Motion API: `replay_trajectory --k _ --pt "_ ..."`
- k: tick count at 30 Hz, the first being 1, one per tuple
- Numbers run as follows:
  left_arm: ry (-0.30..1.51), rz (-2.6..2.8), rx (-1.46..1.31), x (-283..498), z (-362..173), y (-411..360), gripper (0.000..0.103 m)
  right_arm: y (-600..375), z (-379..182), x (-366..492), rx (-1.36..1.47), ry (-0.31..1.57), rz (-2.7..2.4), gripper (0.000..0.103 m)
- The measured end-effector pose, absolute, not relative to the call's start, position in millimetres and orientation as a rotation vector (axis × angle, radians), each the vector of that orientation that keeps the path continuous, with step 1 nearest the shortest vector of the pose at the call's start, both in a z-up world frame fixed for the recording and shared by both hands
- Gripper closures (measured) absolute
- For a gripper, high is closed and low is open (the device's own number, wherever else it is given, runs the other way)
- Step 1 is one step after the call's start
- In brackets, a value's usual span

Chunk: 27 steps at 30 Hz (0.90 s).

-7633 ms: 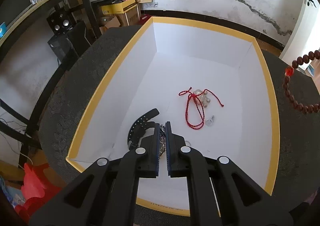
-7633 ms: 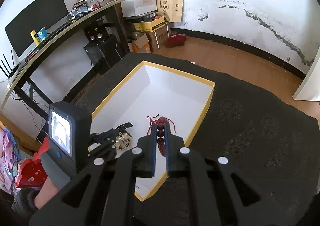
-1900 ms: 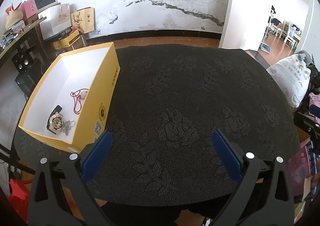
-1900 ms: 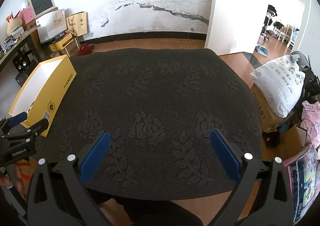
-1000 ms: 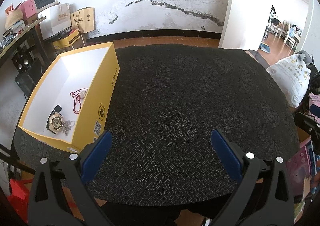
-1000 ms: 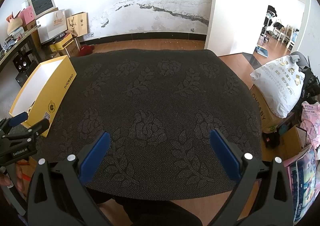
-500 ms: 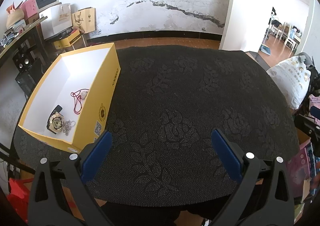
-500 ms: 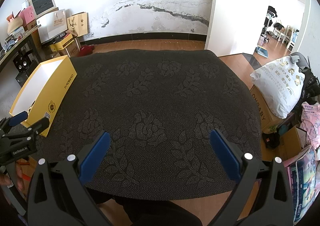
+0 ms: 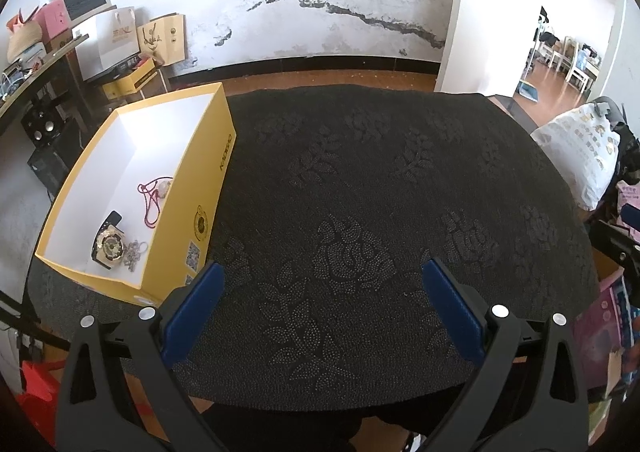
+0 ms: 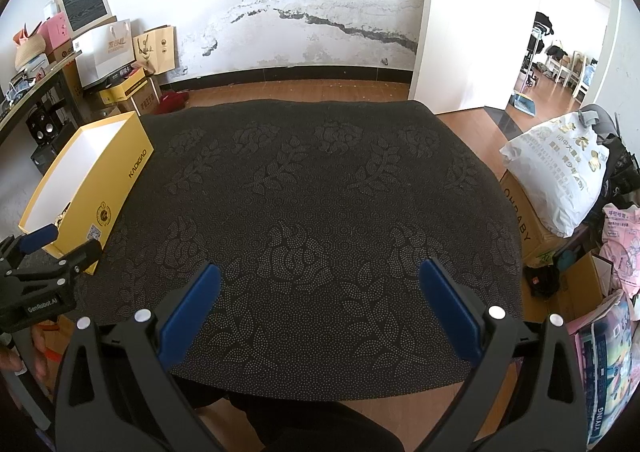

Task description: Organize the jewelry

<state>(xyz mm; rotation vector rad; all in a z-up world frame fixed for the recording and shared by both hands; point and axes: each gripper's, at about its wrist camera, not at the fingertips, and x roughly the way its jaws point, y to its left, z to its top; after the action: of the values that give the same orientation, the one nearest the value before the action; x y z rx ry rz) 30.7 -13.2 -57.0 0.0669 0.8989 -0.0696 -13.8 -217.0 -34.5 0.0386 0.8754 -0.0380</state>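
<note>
A yellow box (image 9: 212, 175) with a white inside stands on the left of the black patterned tablecloth (image 9: 380, 211). Inside it lie a gold watch (image 9: 107, 246), a silver chain (image 9: 134, 252) and a red cord necklace (image 9: 152, 199). The bead bracelet is not visible from here. My left gripper (image 9: 320, 284) is wide open and empty, held back above the table's near edge. My right gripper (image 10: 320, 284) is wide open and empty too. The box also shows in the right wrist view (image 10: 120, 179), with the left gripper (image 10: 48, 252) in front of it.
A desk with bags and boxes (image 9: 60, 51) stands at the left wall. A cardboard box (image 10: 524, 211) and a white sack (image 10: 560, 171) sit to the table's right. A white door (image 10: 452, 11) stands open behind.
Since 7.6 s ago both grippers have let go of their jewelry and pulled back from the box. Over the last second nothing has visibly moved.
</note>
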Motion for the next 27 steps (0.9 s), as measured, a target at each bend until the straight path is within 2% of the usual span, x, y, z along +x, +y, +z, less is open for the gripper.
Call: replay_trajectory --k 27 --pt "0.893 -0.059 0.075 33.7 -56.6 -11.3 0.006 -215.8 -36.0 -15.8 0.034 0.876 -0.044 0.007"
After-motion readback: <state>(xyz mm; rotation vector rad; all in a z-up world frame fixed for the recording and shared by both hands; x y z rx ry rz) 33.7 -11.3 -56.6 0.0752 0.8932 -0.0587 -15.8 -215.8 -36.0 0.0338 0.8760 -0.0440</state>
